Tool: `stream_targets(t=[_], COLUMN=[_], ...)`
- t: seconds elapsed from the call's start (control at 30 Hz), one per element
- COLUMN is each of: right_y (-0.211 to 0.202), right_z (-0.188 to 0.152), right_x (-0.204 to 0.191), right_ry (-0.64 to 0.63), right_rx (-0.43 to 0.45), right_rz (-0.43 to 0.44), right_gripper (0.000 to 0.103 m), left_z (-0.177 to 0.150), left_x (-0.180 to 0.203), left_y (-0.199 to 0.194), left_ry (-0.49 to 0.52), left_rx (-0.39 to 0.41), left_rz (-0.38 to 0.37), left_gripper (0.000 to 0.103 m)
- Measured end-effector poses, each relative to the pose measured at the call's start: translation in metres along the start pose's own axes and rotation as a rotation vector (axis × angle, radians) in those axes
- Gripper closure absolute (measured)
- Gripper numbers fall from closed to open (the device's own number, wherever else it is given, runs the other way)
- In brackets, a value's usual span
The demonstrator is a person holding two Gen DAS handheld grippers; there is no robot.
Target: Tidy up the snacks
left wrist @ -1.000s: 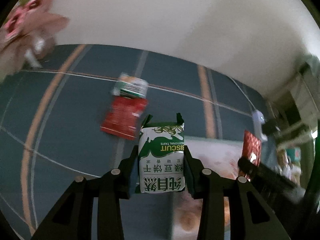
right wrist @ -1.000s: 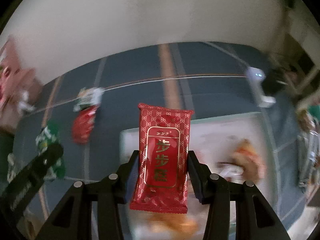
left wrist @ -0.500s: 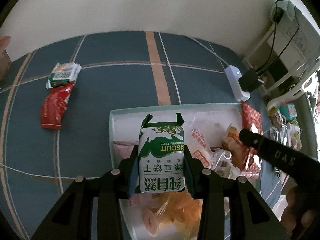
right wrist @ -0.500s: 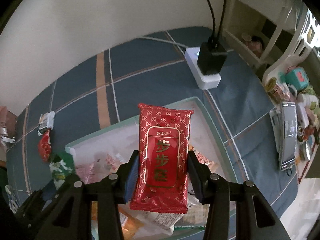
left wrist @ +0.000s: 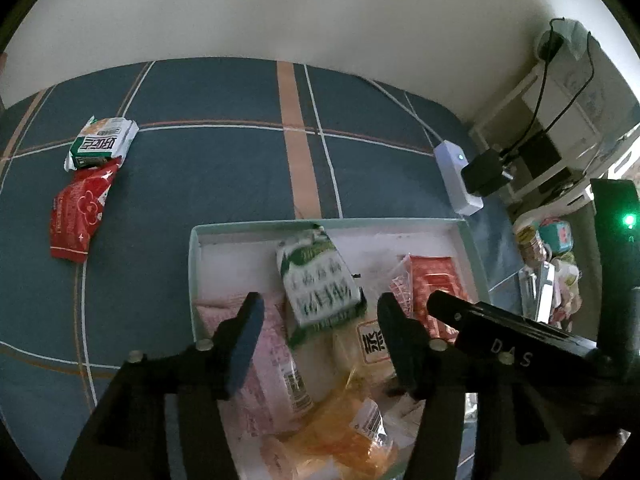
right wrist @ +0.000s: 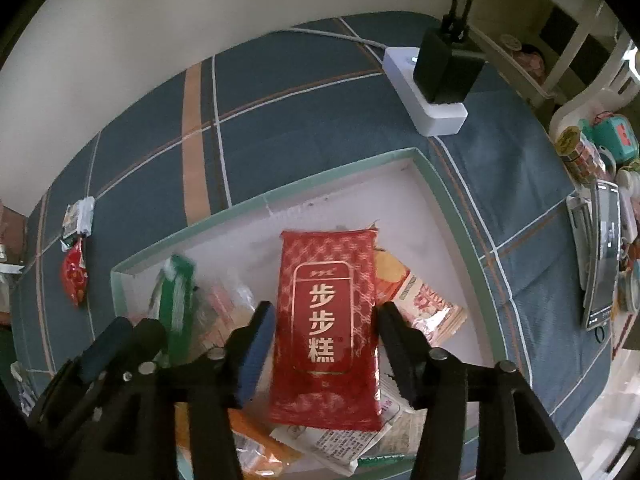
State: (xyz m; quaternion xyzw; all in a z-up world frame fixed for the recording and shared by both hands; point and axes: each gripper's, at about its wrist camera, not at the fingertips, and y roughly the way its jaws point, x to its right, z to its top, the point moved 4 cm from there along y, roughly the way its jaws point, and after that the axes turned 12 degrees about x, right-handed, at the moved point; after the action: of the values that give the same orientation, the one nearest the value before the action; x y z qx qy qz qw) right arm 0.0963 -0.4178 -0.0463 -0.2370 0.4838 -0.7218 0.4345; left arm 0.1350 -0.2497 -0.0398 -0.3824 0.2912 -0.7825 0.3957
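With both jaws just having opened, left gripper (left wrist: 318, 320) & right gripper (right wrist: 326, 330) hold nothing: green biscuit pack (left wrist: 318, 284) & red cake pack (right wrist: 328, 316) drop into the box (left wrist: 194, 264). Next: fetch red snack (left wrist: 78, 210) & green-white pack (left wrist: 102, 142) off the bedsheet (left wrist: 220, 168).

A: Item, green biscuit packet (left wrist: 318, 280): print is blurring, unreadable.
B: Item, box (right wrist: 448, 196): near rim is running off the frame's bottom; black claw bodies are hiding lower snacks.
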Motion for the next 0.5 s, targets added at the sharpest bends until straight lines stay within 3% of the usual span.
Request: stream_targets(t=[0.13, 0.23, 0.4, 0.5], right_y=[-0.005, -0.010, -0.010, -0.010], right_z=[0.003, 0.004, 0.007, 0.007], right_x=[0.000, -0.002, -0.012, -0.020], right_ry=[-0.009, -0.018, -0.051, -0.075], right_rx=[0.016, 0.025, 0.042, 0.051], right_rz=[-0.014, -0.022, -0.038, -0.048], right_gripper=[0.030, 0.018, 0.009, 0.002], left_z=[0.006, 0.011, 0.018, 0.020], left_x=[-0.006, -0.019, -0.052, -0.075], left_y=[-0.010, -0.019, -0.033, -0.040], left_ry=[-0.015, -0.032, -0.072, -0.095], left_rx=[0.006, 0.023, 0.037, 0.050], left_rz=[0.030, 0.104, 0.242, 0.323], left_gripper=[0.040, 0.028, 0.021, 0.010])
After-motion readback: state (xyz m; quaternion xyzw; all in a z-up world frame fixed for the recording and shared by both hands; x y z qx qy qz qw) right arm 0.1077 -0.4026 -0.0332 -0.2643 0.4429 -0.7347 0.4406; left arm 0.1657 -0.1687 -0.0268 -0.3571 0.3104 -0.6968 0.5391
